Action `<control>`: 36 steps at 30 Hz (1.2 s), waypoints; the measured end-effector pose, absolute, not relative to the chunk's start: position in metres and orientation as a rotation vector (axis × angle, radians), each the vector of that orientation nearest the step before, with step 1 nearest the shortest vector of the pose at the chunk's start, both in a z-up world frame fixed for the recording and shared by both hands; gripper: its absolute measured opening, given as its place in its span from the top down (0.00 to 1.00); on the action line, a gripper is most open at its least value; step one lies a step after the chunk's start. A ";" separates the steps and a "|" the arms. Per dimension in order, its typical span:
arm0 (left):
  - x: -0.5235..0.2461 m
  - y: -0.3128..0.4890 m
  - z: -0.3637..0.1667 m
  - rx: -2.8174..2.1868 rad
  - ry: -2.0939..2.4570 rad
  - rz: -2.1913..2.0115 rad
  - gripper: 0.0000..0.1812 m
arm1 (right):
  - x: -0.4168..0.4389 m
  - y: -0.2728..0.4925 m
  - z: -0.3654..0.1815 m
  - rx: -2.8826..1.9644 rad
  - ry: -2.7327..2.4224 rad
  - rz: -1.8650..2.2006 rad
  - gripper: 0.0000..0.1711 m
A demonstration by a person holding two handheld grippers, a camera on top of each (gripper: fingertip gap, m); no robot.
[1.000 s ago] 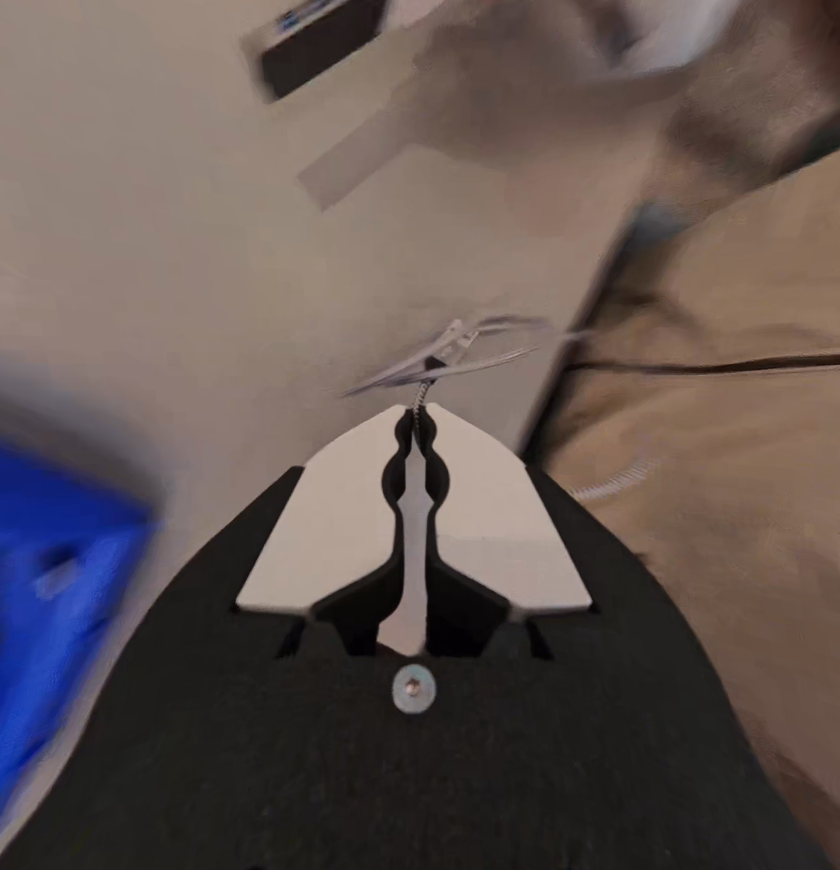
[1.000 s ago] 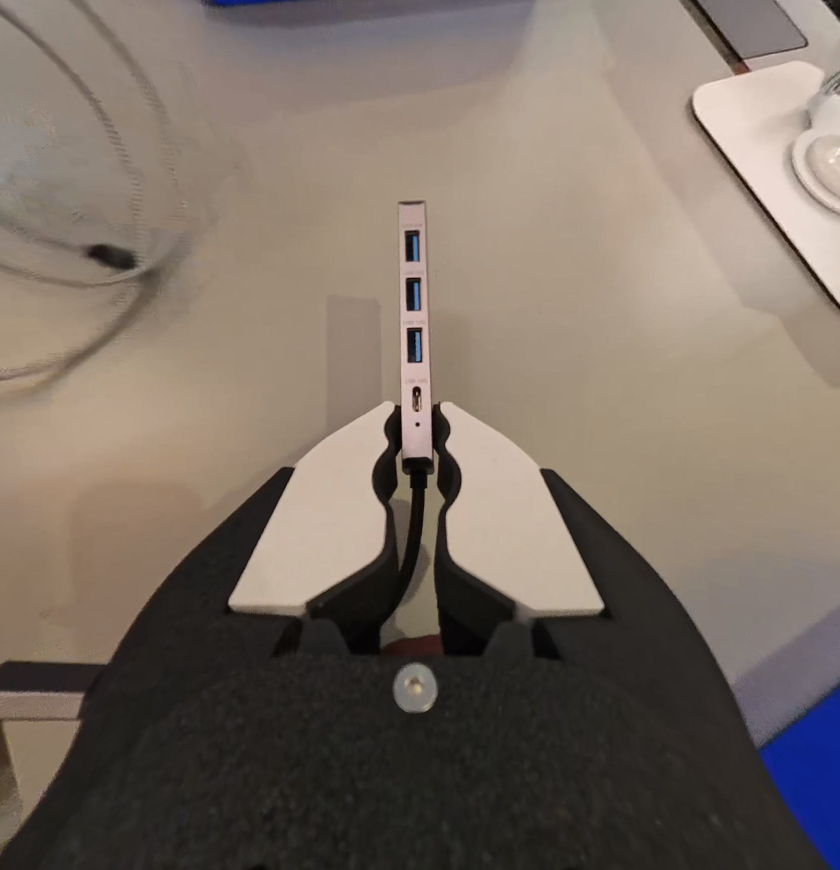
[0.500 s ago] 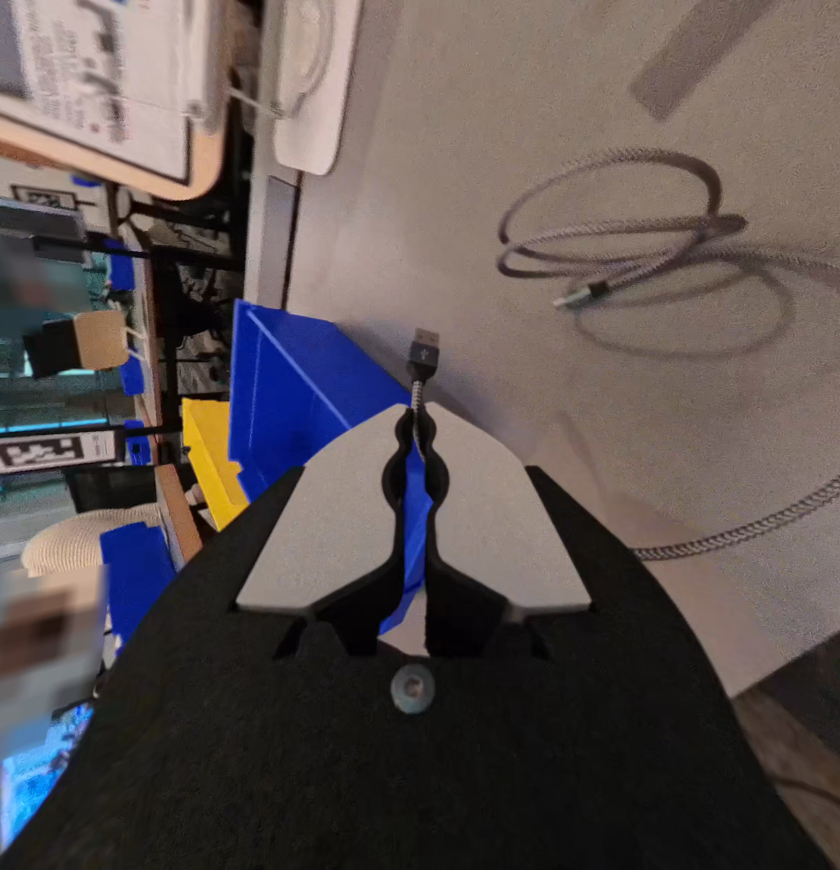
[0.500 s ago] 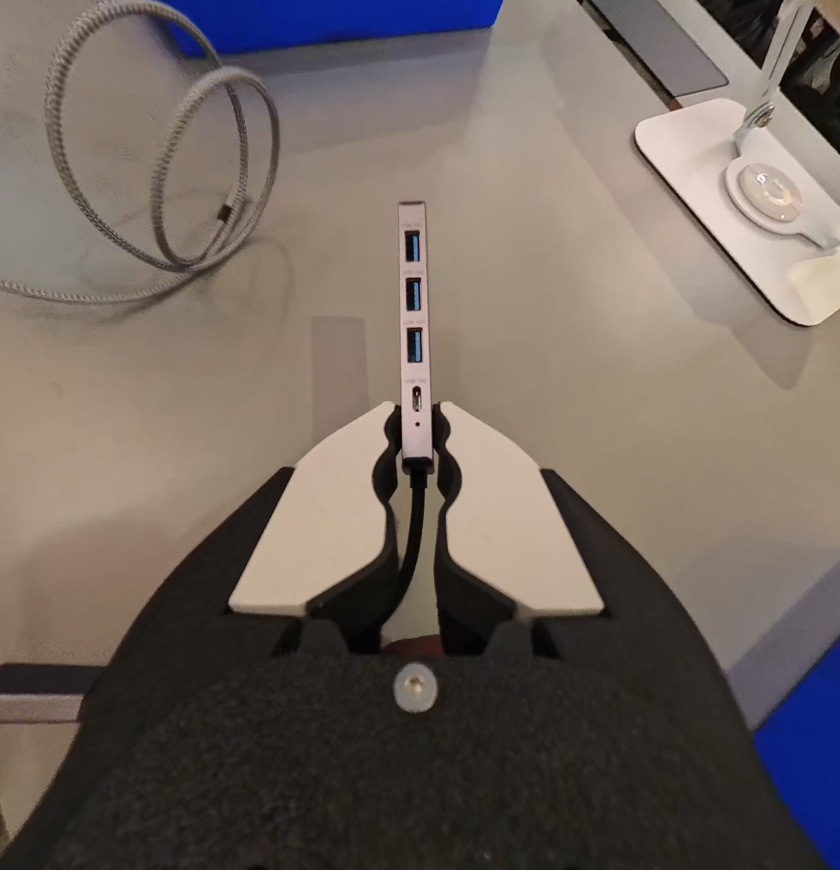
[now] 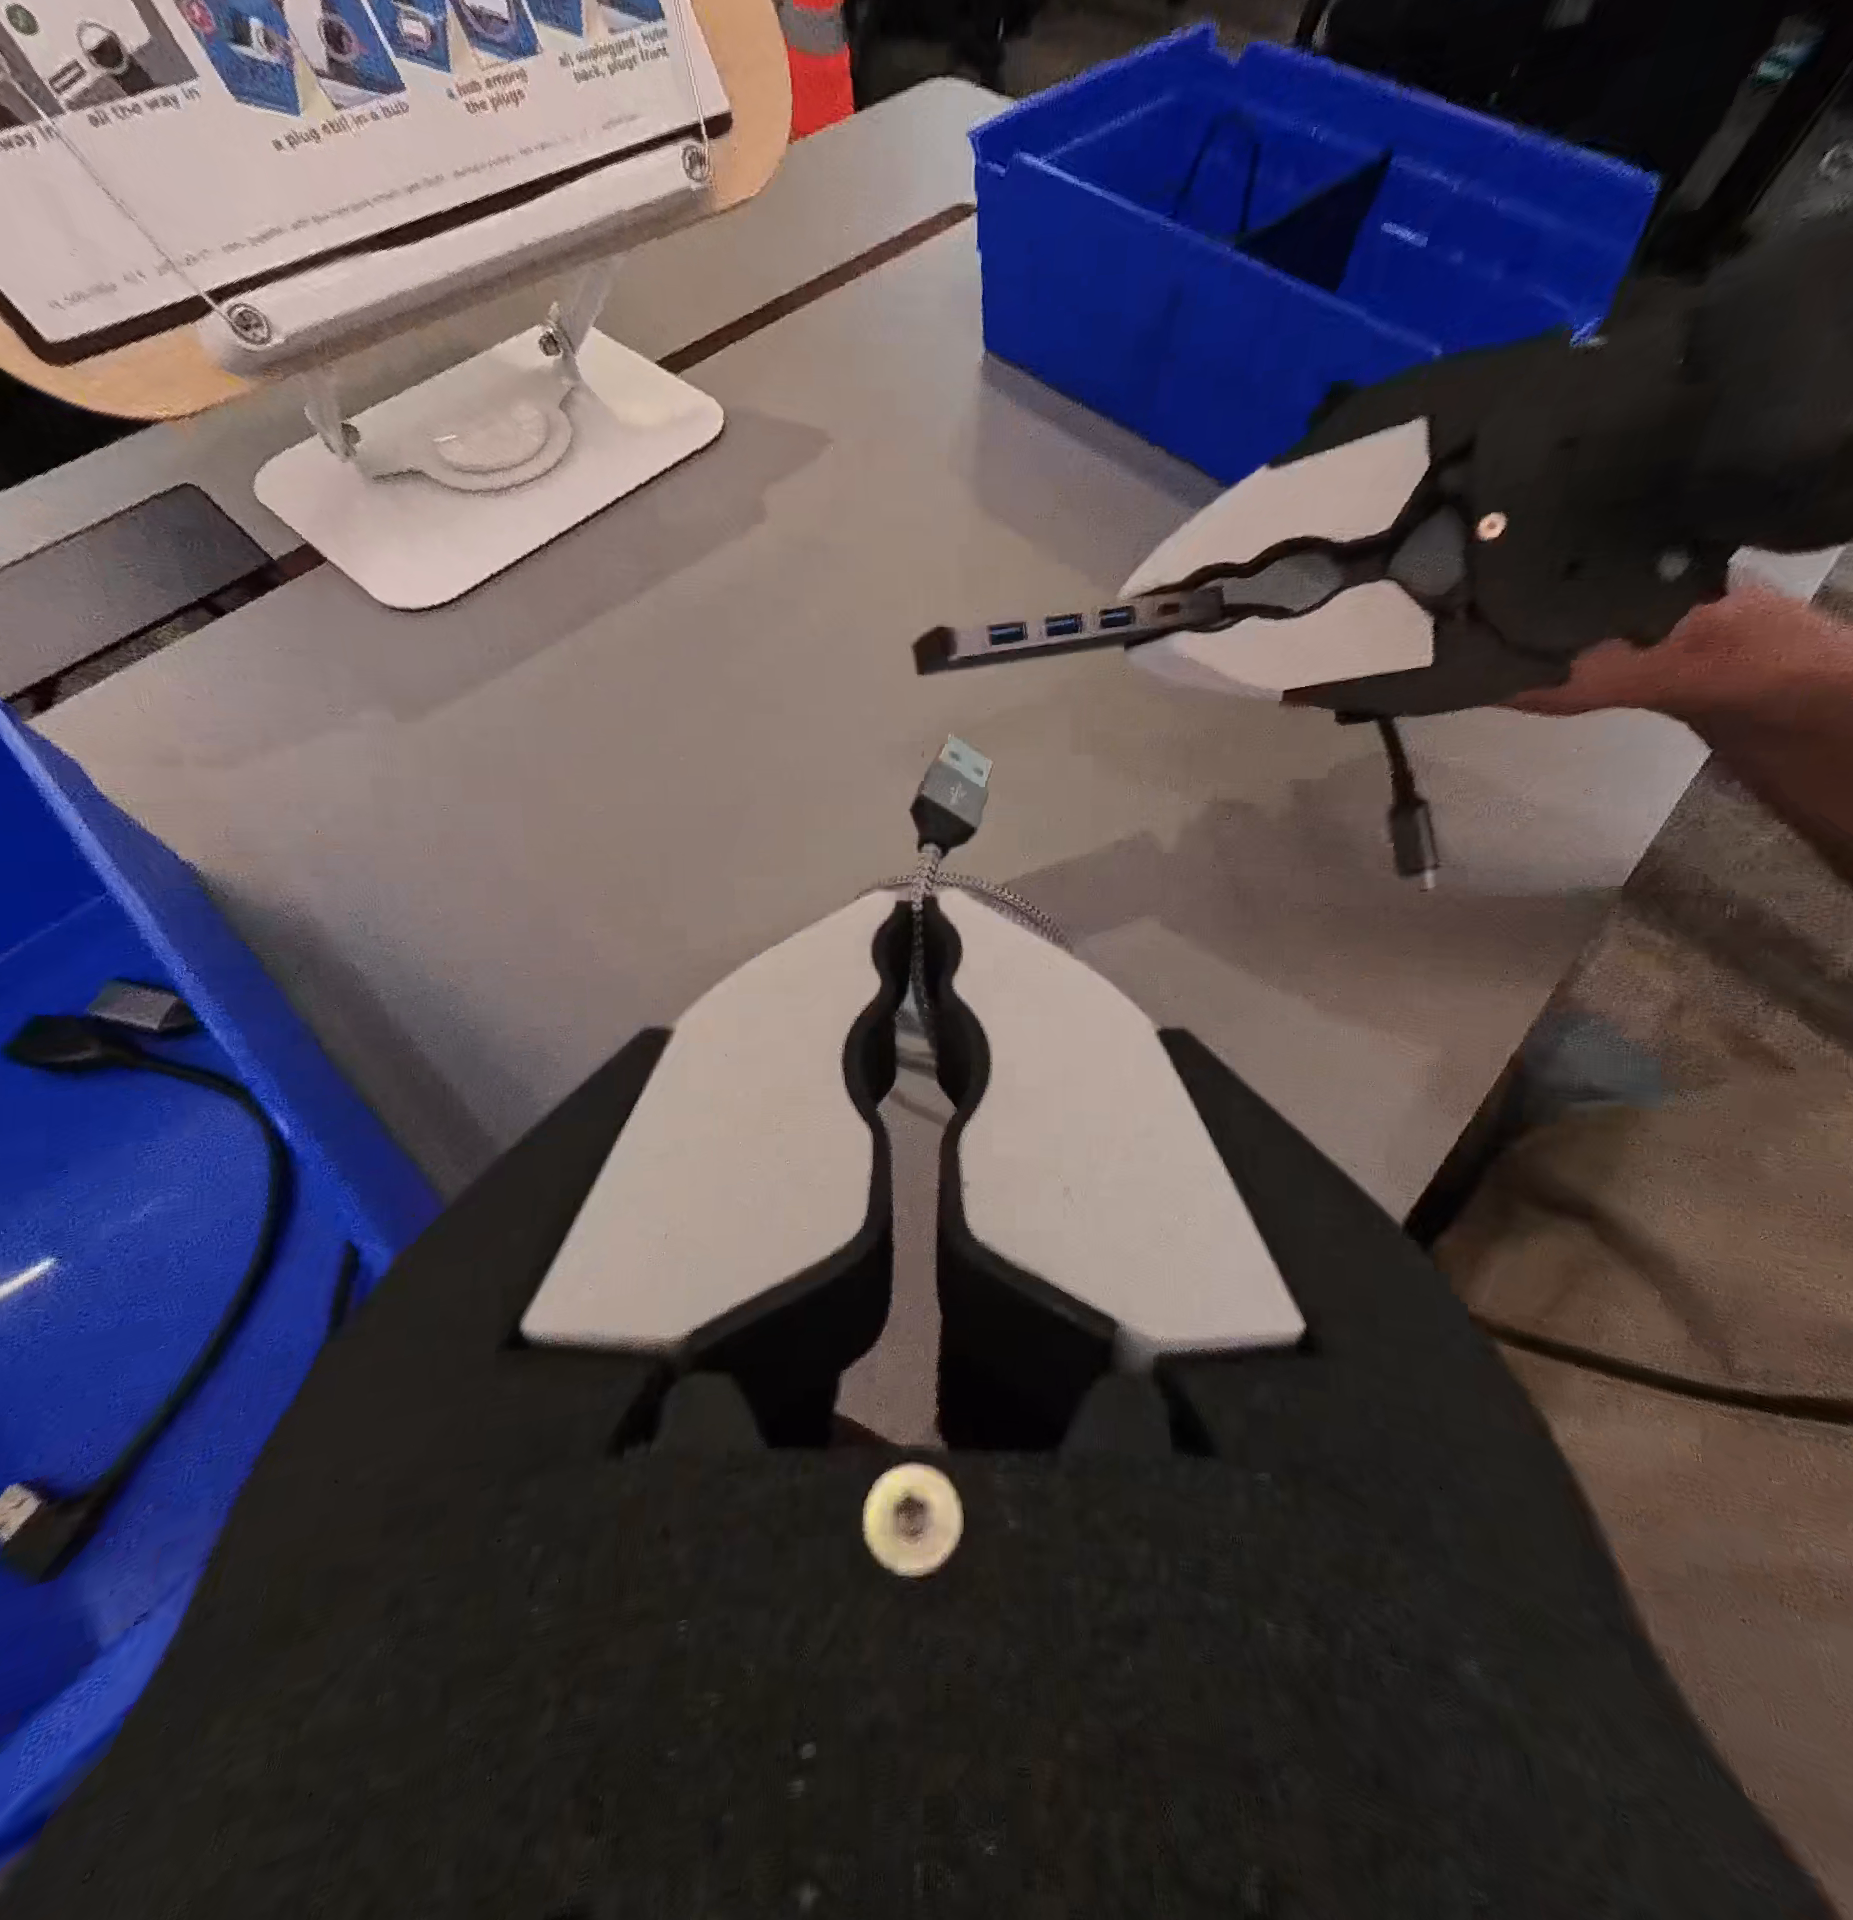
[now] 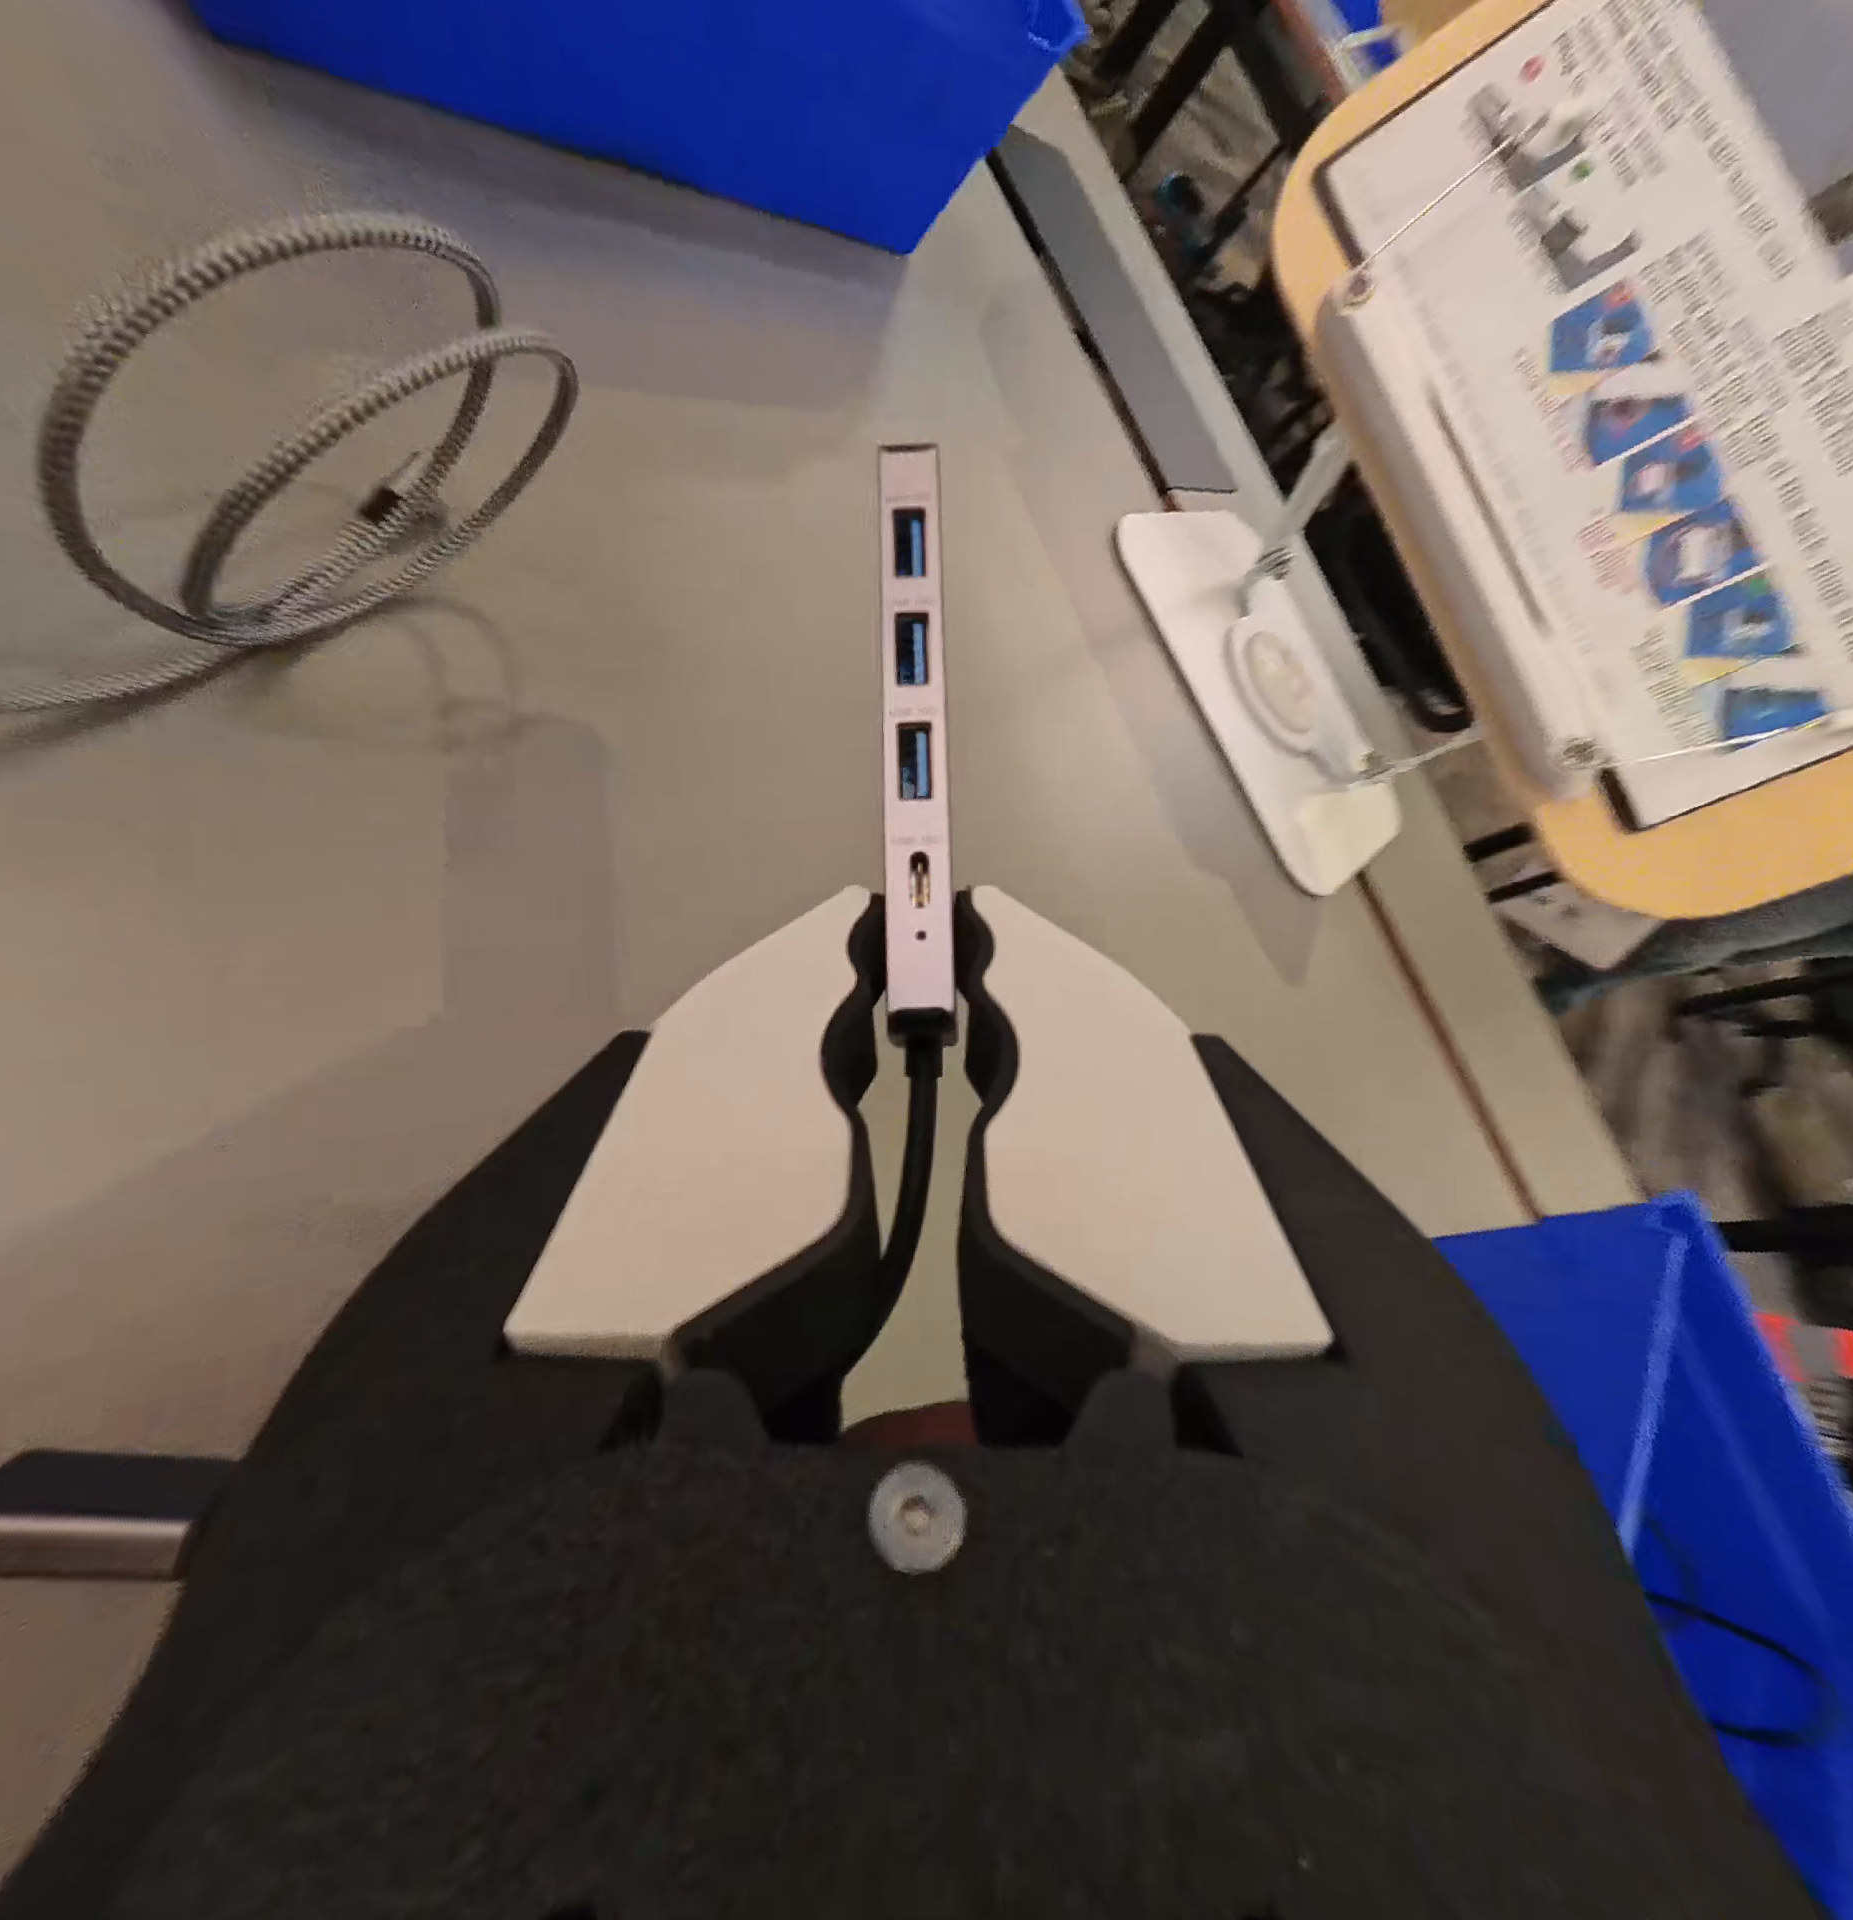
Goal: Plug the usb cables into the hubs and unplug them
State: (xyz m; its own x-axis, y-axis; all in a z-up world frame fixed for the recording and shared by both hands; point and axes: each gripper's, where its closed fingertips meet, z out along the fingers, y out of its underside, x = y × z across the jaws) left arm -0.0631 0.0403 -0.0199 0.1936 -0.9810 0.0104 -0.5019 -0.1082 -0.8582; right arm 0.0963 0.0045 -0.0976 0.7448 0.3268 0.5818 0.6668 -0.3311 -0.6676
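Two grippers are held above the grey tabletop (image 5: 589, 790). The left gripper (image 5: 924, 914) has its fingers clamped on a braided cable (image 5: 927, 883) just behind the plug (image 5: 953, 795), which points forward, free in the air. The right gripper (image 6: 920, 904) has its fingers clamped on the cord end of a slim hub (image 6: 909, 644), ports facing up. Plug and hub are near but apart. Blue bins (image 5: 1265, 260) stand on the tabletop.

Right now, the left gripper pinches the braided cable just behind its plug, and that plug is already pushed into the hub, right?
Not quite. In the left wrist view the plug hangs free, clear of the hub held by the right gripper. The left gripper does pinch the braided cable just behind it.
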 end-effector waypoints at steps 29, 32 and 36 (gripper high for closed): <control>-0.027 0.049 -0.051 -1.874 0.957 -0.946 0.99 | 0.067 0.035 -0.079 -1.745 -0.928 -0.767 0.93; -0.026 0.049 -0.053 -1.883 0.951 -0.938 0.99 | 0.065 0.036 -0.079 -1.740 -0.931 -0.769 0.93; -0.025 0.049 -0.056 -1.890 0.944 -0.912 0.99 | 0.066 0.036 -0.080 -1.740 -0.928 -0.773 0.93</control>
State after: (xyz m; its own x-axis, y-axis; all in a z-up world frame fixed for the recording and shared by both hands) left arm -0.0251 0.0487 -0.0562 0.4578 -0.8568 0.2373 -0.2662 -0.3868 -0.8829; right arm 0.0660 0.0362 -0.0797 0.5056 0.2357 0.8299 0.8589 -0.2286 -0.4584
